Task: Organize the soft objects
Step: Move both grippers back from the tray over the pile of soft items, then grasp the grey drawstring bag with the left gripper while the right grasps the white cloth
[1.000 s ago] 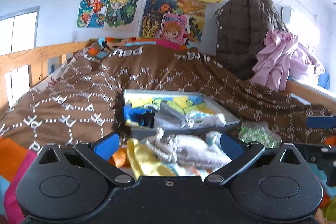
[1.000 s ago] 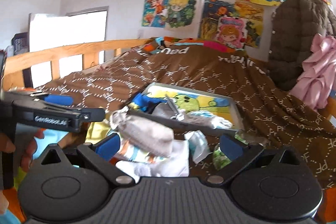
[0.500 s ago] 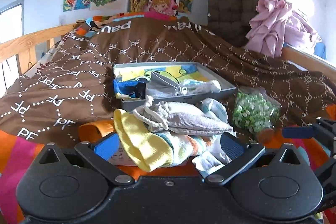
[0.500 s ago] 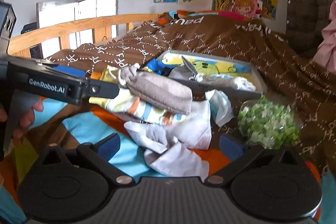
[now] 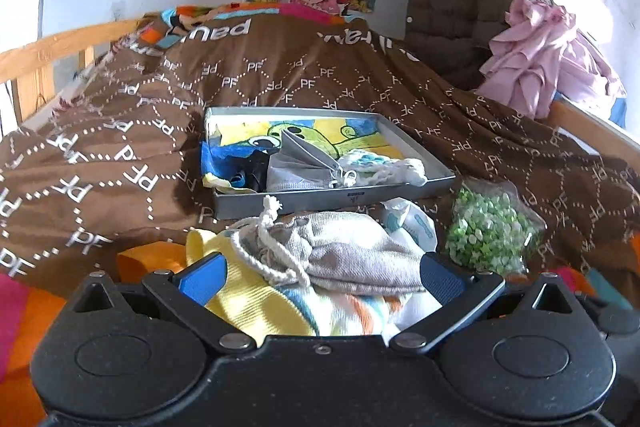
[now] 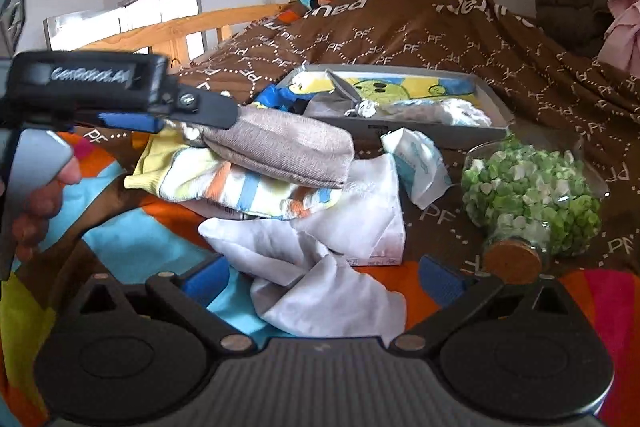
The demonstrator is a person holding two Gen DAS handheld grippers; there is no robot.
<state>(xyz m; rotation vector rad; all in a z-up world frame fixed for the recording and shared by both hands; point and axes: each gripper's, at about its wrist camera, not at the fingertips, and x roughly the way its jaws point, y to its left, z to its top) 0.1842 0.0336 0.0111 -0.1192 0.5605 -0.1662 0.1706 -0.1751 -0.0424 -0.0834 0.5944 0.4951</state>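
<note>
Soft heap on the bed, near side of the shallow grey metal tray (image 5: 432, 183) and just in front of its wall. Top of the heap: grey knitted drawstring pouch (image 5: 360, 255) with white cord, lying on a yellow sock with orange and blue stripes (image 6: 240, 187), and under that a crumpled white cloth (image 6: 320, 279). Left gripper (image 5: 320, 271) spread wide open, blue pads either side of the pouch, nothing pinched yet as far as can be told. Right gripper (image 6: 320, 275) also wide open, hovering over the near end of the white cloth, holding nothing. Probably all featherlight and floppy, so no weight worry, but limp stuff drapes and drags neighbours along. Best bite on the pouch likely the bunched neck where the cord gathers, or the fat middle; grabbing the cord alone looks like a good way to leave it swinging. Sock underneath may ride up with it. Tray already half full: grey folded face mask, blue cloth, white knitted bit, so landing room mostly far right. Off to the right, clear glass bottle of green and white beads with a cork stopper (image 6: 532, 195) on its side, close to the cloth; hard, rollable, possibly breakable, worth steering around. Small white packet (image 6: 416, 159) between pouch and bottle too.
</note>
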